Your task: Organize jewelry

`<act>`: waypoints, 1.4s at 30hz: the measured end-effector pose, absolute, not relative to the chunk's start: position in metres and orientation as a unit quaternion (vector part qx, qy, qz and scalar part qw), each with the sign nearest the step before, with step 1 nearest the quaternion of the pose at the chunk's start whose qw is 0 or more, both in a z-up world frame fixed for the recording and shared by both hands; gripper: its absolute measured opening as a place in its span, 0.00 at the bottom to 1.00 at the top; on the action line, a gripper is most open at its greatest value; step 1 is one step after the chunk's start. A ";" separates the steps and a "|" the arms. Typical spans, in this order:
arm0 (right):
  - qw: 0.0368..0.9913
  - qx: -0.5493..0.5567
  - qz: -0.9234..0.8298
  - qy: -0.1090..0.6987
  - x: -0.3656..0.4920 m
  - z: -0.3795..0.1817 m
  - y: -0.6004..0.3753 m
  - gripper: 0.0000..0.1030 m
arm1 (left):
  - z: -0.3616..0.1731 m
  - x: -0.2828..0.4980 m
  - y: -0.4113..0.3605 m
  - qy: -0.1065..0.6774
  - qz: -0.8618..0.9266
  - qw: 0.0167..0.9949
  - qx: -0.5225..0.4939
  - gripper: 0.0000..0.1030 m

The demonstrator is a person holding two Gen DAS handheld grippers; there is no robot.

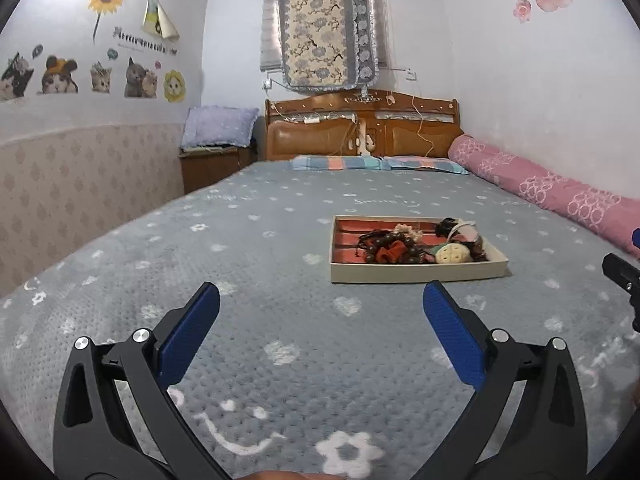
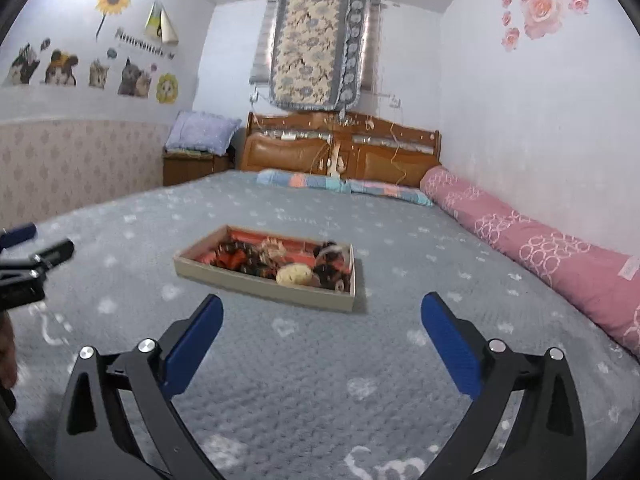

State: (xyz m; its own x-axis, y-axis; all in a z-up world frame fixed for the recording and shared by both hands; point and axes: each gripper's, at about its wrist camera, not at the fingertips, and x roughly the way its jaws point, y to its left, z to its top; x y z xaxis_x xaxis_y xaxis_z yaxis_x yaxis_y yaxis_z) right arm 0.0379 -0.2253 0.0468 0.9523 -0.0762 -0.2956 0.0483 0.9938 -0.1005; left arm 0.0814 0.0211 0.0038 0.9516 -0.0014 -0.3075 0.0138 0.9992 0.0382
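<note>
A shallow beige tray (image 1: 416, 273) with a red lining lies on the grey bed. It holds a heap of jewelry: dark bead bracelets (image 1: 384, 245), a red-orange piece (image 1: 394, 250) and a pale yellow round piece (image 1: 450, 255). The tray also shows in the right wrist view (image 2: 260, 286), with the yellow piece (image 2: 294, 274) near its front. My left gripper (image 1: 322, 296) is open and empty, short of the tray and to its left. My right gripper (image 2: 322, 308) is open and empty, just short of the tray's front right corner.
The grey flowered bedspread (image 1: 248, 344) covers the bed. A long pink bolster (image 2: 532, 240) lies along the right wall. Striped pillows (image 1: 376, 163) and a wooden headboard (image 1: 360, 128) are at the far end. The other gripper shows at the frame edge (image 1: 624, 280) (image 2: 28, 268).
</note>
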 end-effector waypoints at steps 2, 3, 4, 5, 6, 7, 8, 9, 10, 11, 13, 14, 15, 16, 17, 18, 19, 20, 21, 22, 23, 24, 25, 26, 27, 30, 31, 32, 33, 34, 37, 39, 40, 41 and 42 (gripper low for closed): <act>0.985 -0.038 -0.028 0.169 0.045 0.033 -0.228 0.94 | -0.005 0.081 0.018 0.152 0.002 0.988 0.038 0.95; 0.983 -0.036 -0.026 0.177 0.048 0.029 -0.229 0.94 | -0.010 0.082 0.016 0.154 0.000 0.987 0.049 0.95; 0.981 -0.035 -0.023 0.187 0.052 0.024 -0.229 0.94 | -0.014 0.083 0.015 0.158 -0.001 0.986 0.052 0.95; 0.981 -0.038 -0.024 0.188 0.054 0.022 -0.230 0.94 | -0.014 0.085 0.015 0.160 -0.002 0.986 0.050 0.95; 0.981 -0.041 -0.026 0.189 0.056 0.020 -0.230 0.94 | -0.016 0.086 0.016 0.164 -0.006 0.985 0.048 0.95; 0.981 -0.041 -0.026 0.190 0.058 0.019 -0.231 0.94 | -0.017 0.088 0.016 0.168 -0.007 0.985 0.045 0.95; 0.980 -0.038 -0.027 0.192 0.058 0.019 -0.233 0.94 | -0.017 0.089 0.016 0.169 -0.007 0.985 0.045 0.95; 0.980 -0.033 -0.028 0.193 0.059 0.018 -0.236 0.94 | -0.018 0.089 0.017 0.169 -0.007 0.985 0.046 0.95; 0.980 -0.029 -0.030 0.194 0.059 0.017 -0.239 0.94 | -0.018 0.089 0.017 0.170 -0.007 0.984 0.047 0.95; 0.980 -0.028 -0.031 0.194 0.060 0.017 -0.240 0.94 | -0.019 0.089 0.018 0.170 -0.007 0.984 0.046 0.95; 0.981 -0.035 -0.041 0.189 0.059 0.017 -0.241 0.94 | -0.020 0.090 0.018 0.173 -0.010 0.984 0.046 0.95; 0.980 -0.038 -0.043 0.189 0.060 0.016 -0.241 0.94 | -0.021 0.090 0.018 0.173 -0.010 0.984 0.048 0.95; 0.980 -0.038 -0.044 0.192 0.061 0.015 -0.241 0.94 | -0.021 0.091 0.017 0.173 -0.011 0.984 0.048 0.95; 0.980 -0.036 -0.044 0.192 0.061 0.015 -0.241 0.94 | -0.021 0.090 0.017 0.173 -0.012 0.984 0.048 0.95; 0.980 -0.034 -0.043 0.192 0.061 0.014 -0.241 0.94 | -0.022 0.090 0.017 0.173 -0.011 0.984 0.048 0.95; 0.980 -0.035 -0.042 0.193 0.060 0.015 -0.240 0.94 | -0.021 0.091 0.017 0.173 -0.011 0.984 0.048 0.95; 0.980 -0.036 -0.042 0.192 0.060 0.016 -0.240 0.94 | -0.021 0.090 0.017 0.172 -0.013 0.984 0.049 0.95; 0.980 -0.037 -0.042 0.191 0.059 0.016 -0.240 0.94 | -0.021 0.090 0.017 0.171 -0.012 0.984 0.049 0.95; 0.981 -0.035 -0.042 0.189 0.058 0.017 -0.240 0.94 | -0.020 0.089 0.017 0.169 -0.011 0.984 0.048 0.95; 0.981 -0.035 -0.041 0.188 0.058 0.018 -0.239 0.94 | -0.020 0.089 0.017 0.168 -0.015 0.985 0.046 0.95; 0.981 -0.034 -0.040 0.188 0.058 0.019 -0.239 0.94 | -0.019 0.088 0.017 0.168 -0.018 0.985 0.045 0.95; 0.981 -0.034 -0.041 0.187 0.057 0.019 -0.238 0.94 | -0.019 0.088 0.016 0.167 -0.018 0.985 0.045 0.95; 0.981 -0.033 -0.041 0.187 0.057 0.019 -0.238 0.94 | -0.019 0.087 0.016 0.166 -0.018 0.985 0.045 0.95; 0.981 -0.033 -0.041 0.186 0.057 0.019 -0.238 0.94 | -0.019 0.087 0.015 0.165 -0.017 0.985 0.046 0.95; 0.981 -0.032 -0.040 0.186 0.057 0.019 -0.239 0.94 | -0.020 0.087 0.015 0.166 -0.016 0.985 0.046 0.95; 0.981 -0.034 -0.041 0.189 0.056 0.019 -0.239 0.94 | -0.021 0.087 0.014 0.167 -0.011 0.985 0.049 0.95; 0.981 -0.033 -0.040 0.189 0.056 0.019 -0.239 0.94 | -0.022 0.087 0.014 0.168 -0.010 0.985 0.048 0.95; 0.980 -0.033 -0.039 0.190 0.056 0.018 -0.239 0.94 | -0.021 0.088 0.014 0.168 -0.010 0.985 0.047 0.95; 0.980 -0.034 -0.040 0.189 0.056 0.018 -0.239 0.94 | -0.020 0.088 0.015 0.168 -0.010 0.985 0.045 0.95; 0.980 -0.035 -0.040 0.190 0.056 0.018 -0.239 0.94 | -0.020 0.088 0.015 0.168 -0.011 0.985 0.044 0.95; 0.980 -0.037 -0.042 0.190 0.058 0.018 -0.239 0.94 | -0.020 0.088 0.016 0.166 -0.013 0.985 0.043 0.95; 0.980 -0.034 -0.043 0.190 0.058 0.018 -0.239 0.94 | -0.020 0.088 0.016 0.167 -0.014 0.985 0.042 0.95; 0.980 -0.034 -0.044 0.190 0.058 0.018 -0.239 0.94 | -0.020 0.089 0.016 0.168 -0.014 0.985 0.041 0.95; 0.980 -0.033 -0.045 0.189 0.058 0.018 -0.239 0.94 | -0.020 0.089 0.016 0.169 -0.014 0.985 0.041 0.95; 0.980 -0.033 -0.045 0.190 0.059 0.018 -0.240 0.94 | -0.020 0.089 0.016 0.169 -0.014 0.985 0.041 0.95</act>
State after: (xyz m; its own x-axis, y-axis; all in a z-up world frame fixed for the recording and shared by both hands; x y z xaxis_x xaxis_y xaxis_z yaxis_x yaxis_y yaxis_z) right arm 0.0586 -0.2398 0.0179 0.9239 -0.1007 -0.3692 0.0754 0.9937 -0.0824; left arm 0.0892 0.0162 -0.0197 0.9426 -0.0130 -0.3337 0.0406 0.9963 0.0758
